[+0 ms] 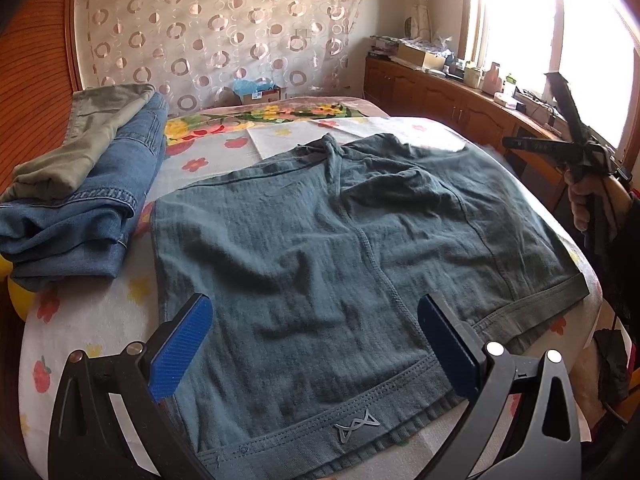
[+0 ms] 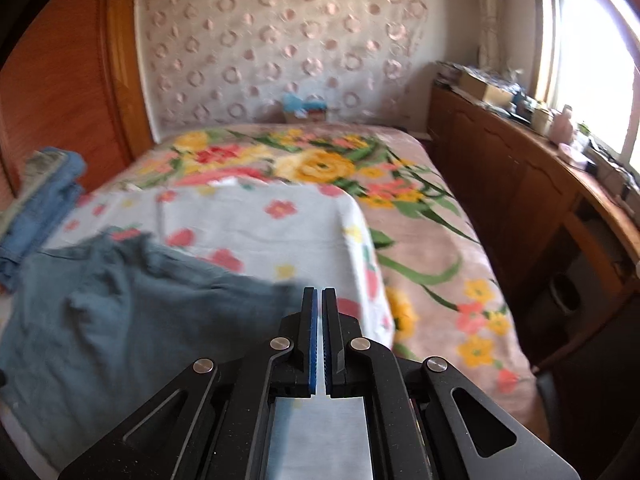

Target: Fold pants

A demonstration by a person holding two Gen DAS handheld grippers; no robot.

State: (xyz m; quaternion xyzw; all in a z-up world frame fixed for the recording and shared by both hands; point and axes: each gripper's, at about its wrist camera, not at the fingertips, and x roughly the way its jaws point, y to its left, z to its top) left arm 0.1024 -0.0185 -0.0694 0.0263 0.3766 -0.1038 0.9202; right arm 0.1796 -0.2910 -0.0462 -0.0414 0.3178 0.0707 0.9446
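A pair of teal-grey shorts (image 1: 340,240) lies spread flat on the bed, waistband nearest me with a small logo at its middle. My left gripper (image 1: 316,340) is open, its blue pads straddling the near part of the shorts just above the waistband. My right gripper (image 2: 320,300) is shut with nothing between its pads, held in the air over the right edge of the shorts (image 2: 120,312). It also shows at the far right of the left wrist view (image 1: 560,120), raised above the bed.
Folded blue jeans (image 1: 80,208) with an olive garment (image 1: 88,140) on top lie at the left of the bed. A white flowered sheet (image 2: 260,216) covers a floral blanket (image 2: 420,240). A wooden cabinet (image 2: 520,200) with clutter runs along the right under the window.
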